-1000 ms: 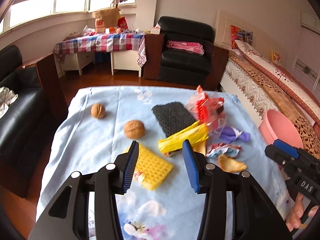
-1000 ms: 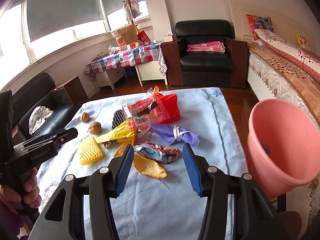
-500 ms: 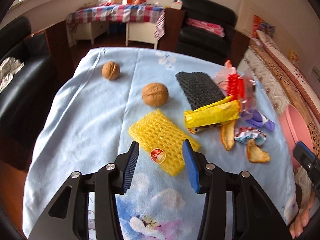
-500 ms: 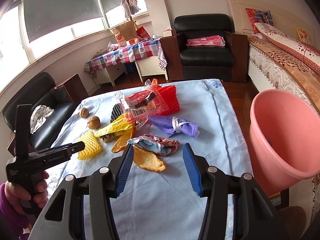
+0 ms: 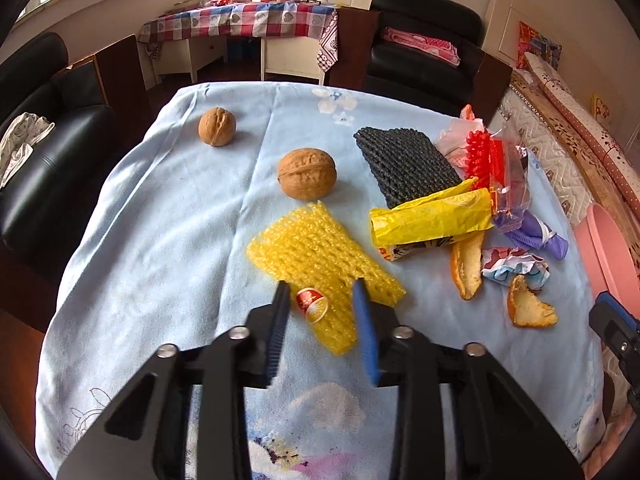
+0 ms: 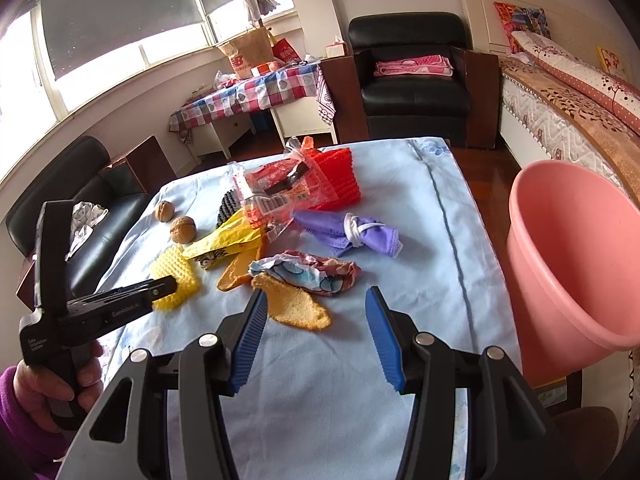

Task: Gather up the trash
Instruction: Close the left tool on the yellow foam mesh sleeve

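Here, a table draped in a pale blue cloth point(image 5: 168, 216) fills the centre of both views. At the right edge of the right wrist view stands a pink bin point(image 6: 568, 264), tilted toward the table and just beside its edge.

The trash lies clustered right of centre in the left wrist view: a black foam net point(image 5: 404, 160) at upper right, a yellow foam net point(image 5: 316, 256) at centre with a red-and-orange sticker point(image 5: 312, 305) on its near end, a yellow wrapper point(image 5: 432, 220) touching the black net's lower edge, a red and clear plastic packet point(image 5: 496, 164), a purple cloth point(image 6: 344, 230), a crumpled printed wrapper point(image 6: 308, 272), and two pieces of orange peel point(image 5: 466, 268) point(image 5: 528, 306). Two walnuts point(image 5: 307, 174) point(image 5: 217, 126) sit apart at upper left of the litter.

The left gripper point(image 5: 322, 294) straddles the near end of the yellow foam net, its blue pads partly closed around the sticker but showing gaps on both sides. The right gripper point(image 6: 316, 300), at lower centre of its view, is spread wide above the cloth, one peel just beyond its left pad.
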